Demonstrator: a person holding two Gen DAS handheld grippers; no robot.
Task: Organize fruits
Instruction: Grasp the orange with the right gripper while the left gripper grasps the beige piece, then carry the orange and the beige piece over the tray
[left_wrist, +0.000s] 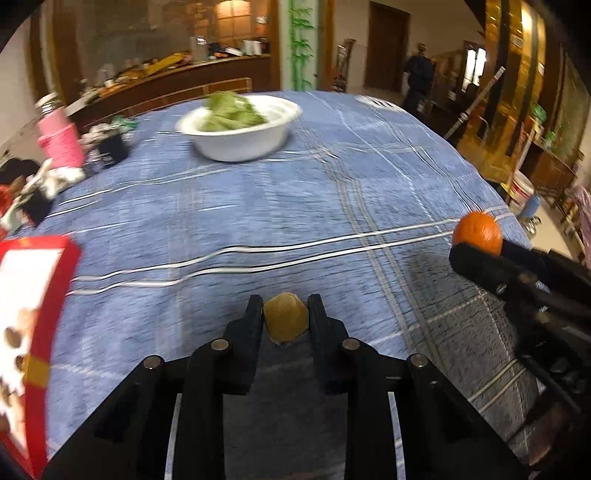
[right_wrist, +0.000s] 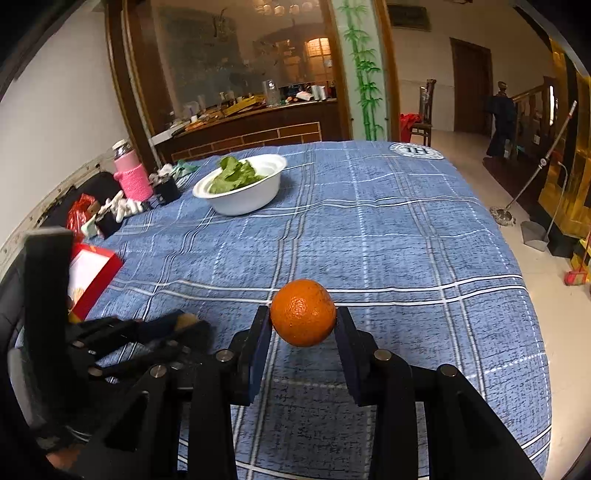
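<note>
Your left gripper (left_wrist: 285, 314) has its jaws drawn in tight on a small yellow-brown fruit (left_wrist: 285, 320), dull-skinned and lumpy, with a pale scar on its underside; the pads press it on both flanks and it sits at the very tips, low over the blue plaid tablecloth (left_wrist: 295, 206). Your right gripper (right_wrist: 303, 321) clamps an orange (right_wrist: 303, 312), round, bright and finely pitted, with a faint dimple near its middle; its two pads touch the fruit's left and right sides, the jaws part-way apart to fit it, and the orange hangs clear of the cloth, casting a shadow under the fingers. Seen from the left gripper, the orange shows off to the right, perched on the other tool's dark tips. Well ahead of both grippers, slightly left, stands a white bowl (right_wrist: 242, 192) heaped with green leaves (right_wrist: 236, 175). Farther left of it is a pink bottle (right_wrist: 130, 173). Near the left gripper's left side lies a red box (left_wrist: 33, 332).
</note>
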